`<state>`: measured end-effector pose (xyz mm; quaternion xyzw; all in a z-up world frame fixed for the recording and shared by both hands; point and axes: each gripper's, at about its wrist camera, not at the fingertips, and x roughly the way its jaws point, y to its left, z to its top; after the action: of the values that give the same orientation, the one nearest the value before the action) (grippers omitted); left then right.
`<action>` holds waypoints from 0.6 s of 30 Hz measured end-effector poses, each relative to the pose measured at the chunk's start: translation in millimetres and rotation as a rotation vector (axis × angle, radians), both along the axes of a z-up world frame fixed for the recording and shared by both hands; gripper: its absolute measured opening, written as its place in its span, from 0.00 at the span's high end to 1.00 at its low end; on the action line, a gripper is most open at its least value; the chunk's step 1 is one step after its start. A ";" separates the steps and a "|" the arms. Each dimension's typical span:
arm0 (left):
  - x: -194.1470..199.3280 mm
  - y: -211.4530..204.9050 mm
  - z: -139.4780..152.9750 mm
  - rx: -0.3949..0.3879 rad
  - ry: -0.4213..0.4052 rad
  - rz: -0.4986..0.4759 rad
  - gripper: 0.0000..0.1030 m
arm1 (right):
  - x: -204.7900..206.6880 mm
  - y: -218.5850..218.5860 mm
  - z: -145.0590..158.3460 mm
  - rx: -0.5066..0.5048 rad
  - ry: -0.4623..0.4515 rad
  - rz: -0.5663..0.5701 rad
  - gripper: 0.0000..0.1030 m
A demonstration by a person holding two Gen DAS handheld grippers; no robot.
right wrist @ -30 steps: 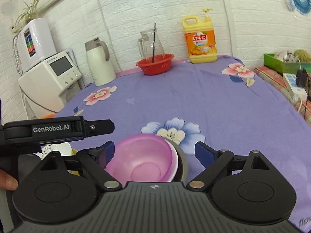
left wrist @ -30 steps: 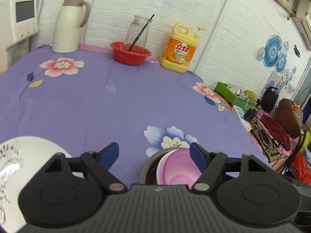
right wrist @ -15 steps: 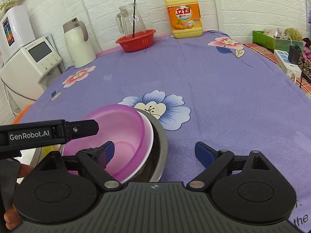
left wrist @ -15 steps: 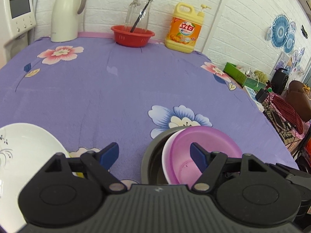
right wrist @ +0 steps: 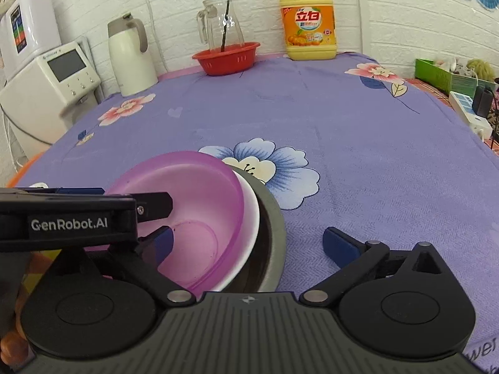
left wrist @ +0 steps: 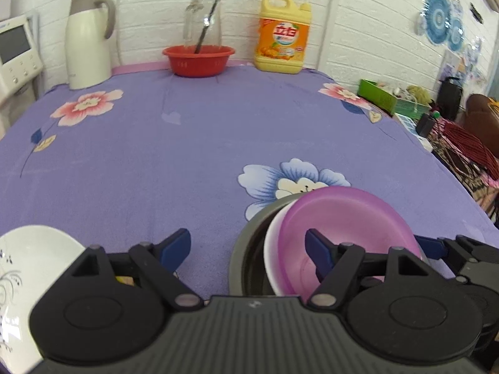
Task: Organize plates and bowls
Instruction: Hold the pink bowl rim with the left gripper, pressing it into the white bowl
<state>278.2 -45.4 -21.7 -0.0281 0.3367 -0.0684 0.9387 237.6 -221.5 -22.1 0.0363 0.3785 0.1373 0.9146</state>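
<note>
A purple bowl (left wrist: 343, 218) sits tilted inside a white bowl (left wrist: 271, 252), both nested in a dark grey metal bowl (left wrist: 246, 249) near the table's front edge. The stack also shows in the right wrist view: purple bowl (right wrist: 193, 199), white bowl (right wrist: 252, 218), grey bowl (right wrist: 274, 227). My left gripper (left wrist: 248, 247) is open and empty; its right finger reaches over the purple bowl. My right gripper (right wrist: 249, 243) is open and empty, straddling the stack's right rim. A white patterned plate (left wrist: 28, 265) lies at the front left.
At the back wall stand a white thermos (left wrist: 87, 43), a red basket (left wrist: 198, 59) with a glass pitcher (left wrist: 202, 21), and a yellow detergent jug (left wrist: 282, 37). A white appliance (right wrist: 46, 81) stands left. Clutter (left wrist: 436, 115) lies beyond the table's right edge.
Both grippers have pulled back and risen a little, so the bowl stack shows more fully. The bowls have not moved and both grippers stay open.
</note>
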 end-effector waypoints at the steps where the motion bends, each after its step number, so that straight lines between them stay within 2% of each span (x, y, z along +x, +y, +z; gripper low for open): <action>1: -0.6 1.0 -0.1 0.004 -0.003 -0.018 0.28 | -0.7 0.1 -0.4 0.000 -0.007 -0.003 0.00; 9: 2.1 11.0 0.7 -0.002 0.009 -0.085 0.28 | -5.7 0.2 -2.5 0.009 -0.044 -0.031 0.00; 13: 7.5 11.3 0.0 -0.020 0.025 -0.156 0.28 | -5.0 -0.9 -1.8 0.003 -0.038 -0.015 0.00; 18: 23.0 18.2 -5.3 -0.067 0.111 -0.171 0.27 | -5.3 -0.3 -0.5 -0.001 -0.025 -0.001 0.00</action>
<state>301.3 -27.2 -27.0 -0.0342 0.3867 -0.1578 0.9079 232.3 -221.7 -22.6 0.0345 0.3669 0.1370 0.9195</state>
